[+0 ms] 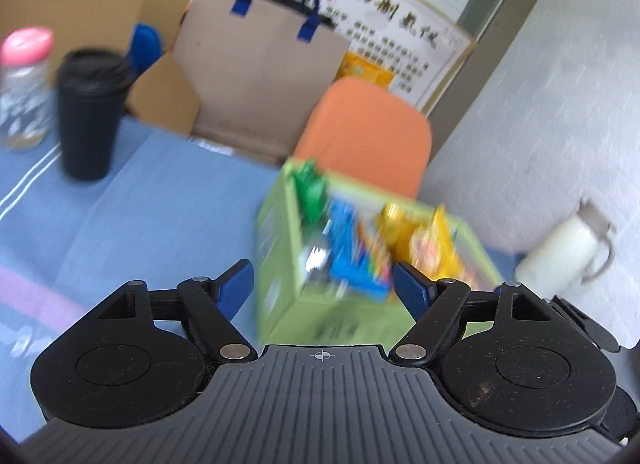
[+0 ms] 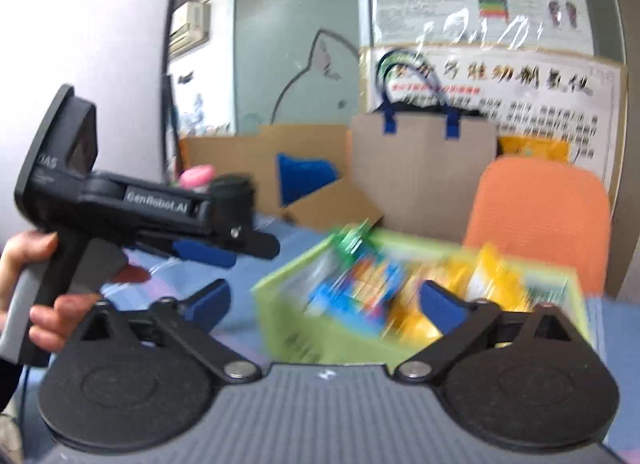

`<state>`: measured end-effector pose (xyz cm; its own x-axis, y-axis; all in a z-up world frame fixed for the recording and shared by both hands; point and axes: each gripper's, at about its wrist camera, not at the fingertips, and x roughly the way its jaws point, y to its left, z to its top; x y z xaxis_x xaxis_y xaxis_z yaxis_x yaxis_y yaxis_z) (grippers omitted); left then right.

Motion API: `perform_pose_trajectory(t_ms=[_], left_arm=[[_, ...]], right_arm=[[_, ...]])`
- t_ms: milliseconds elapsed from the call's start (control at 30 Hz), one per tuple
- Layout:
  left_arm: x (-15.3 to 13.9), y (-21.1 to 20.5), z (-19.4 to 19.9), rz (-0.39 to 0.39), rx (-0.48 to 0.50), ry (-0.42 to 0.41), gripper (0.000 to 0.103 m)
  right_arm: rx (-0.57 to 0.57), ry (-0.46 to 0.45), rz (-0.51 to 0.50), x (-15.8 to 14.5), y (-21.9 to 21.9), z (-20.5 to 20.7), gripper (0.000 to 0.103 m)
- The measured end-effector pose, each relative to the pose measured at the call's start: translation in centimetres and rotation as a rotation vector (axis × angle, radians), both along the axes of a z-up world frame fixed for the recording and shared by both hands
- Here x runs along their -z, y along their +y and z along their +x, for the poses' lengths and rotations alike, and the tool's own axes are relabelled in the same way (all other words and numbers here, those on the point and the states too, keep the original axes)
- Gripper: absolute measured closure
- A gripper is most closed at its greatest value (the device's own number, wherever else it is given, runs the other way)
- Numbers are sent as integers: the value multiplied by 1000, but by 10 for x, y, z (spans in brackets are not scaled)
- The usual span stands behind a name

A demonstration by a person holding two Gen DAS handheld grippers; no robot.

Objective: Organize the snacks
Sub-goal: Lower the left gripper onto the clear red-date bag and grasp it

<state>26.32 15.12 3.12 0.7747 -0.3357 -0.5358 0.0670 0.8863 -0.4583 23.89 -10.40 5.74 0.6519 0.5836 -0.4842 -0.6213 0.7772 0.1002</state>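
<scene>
A light green box (image 1: 280,288) sits on the blue tablecloth, holding green, blue and yellow snack packets (image 1: 352,248), all motion-blurred. My left gripper (image 1: 322,276) is open and empty, its blue fingertips (image 1: 240,280) either side of the box's near corner and above it. In the right wrist view the same box (image 2: 292,324) with snacks (image 2: 360,284) lies ahead. My right gripper (image 2: 324,300) is open and empty above the box's near side. The left gripper (image 2: 208,250) shows at the left, held in a hand.
A black cup (image 1: 90,112) and a pink-lidded jar (image 1: 24,88) stand at far left. A brown paper bag (image 1: 256,72), cardboard boxes (image 1: 80,12) and an orange chair (image 1: 368,132) are behind the table. A white mug (image 1: 568,256) is at the right.
</scene>
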Motion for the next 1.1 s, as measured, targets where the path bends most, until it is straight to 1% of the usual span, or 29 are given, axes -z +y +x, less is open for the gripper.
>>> perform_pose_trajectory(t_ms=[67, 167, 233, 267, 367, 433, 500, 567, 667, 833, 933, 1100], left_arm=[[11, 2, -19, 1, 2, 46, 39], [29, 0, -35, -27, 55, 113, 39], [39, -4, -38, -30, 86, 158, 42], [42, -7, -39, -24, 107, 175, 45], [49, -10, -41, -37, 154, 203, 51], [52, -10, -41, -64, 199, 213, 52], [53, -13, -44, -63, 208, 228, 56], [54, -14, -49, -57, 228, 229, 56], [54, -25, -57, -43, 267, 222, 55], [50, -50, -68, -3, 254, 211, 55], [46, -58, -77, 18, 227, 199, 54], [43, -64, -82, 27, 213, 185, 49]], right_arm=[[-16, 80, 13, 16, 4, -21, 1], [-19, 182, 39, 39, 15, -49, 1], [-28, 228, 50, 49, 24, -61, 2], [-40, 235, 44, 51, 30, -63, 2], [-67, 237, 3, 55, 49, -63, 2], [-89, 241, -30, 59, 62, -59, 2], [-107, 254, -44, 62, 68, -57, 2], [-115, 263, -45, 62, 67, -57, 2], [-103, 251, -51, 59, 59, -61, 2], [-76, 246, -48, 55, 43, -75, 2], [-47, 220, -50, 52, 33, -83, 2], [-27, 194, -49, 47, 25, -89, 2]])
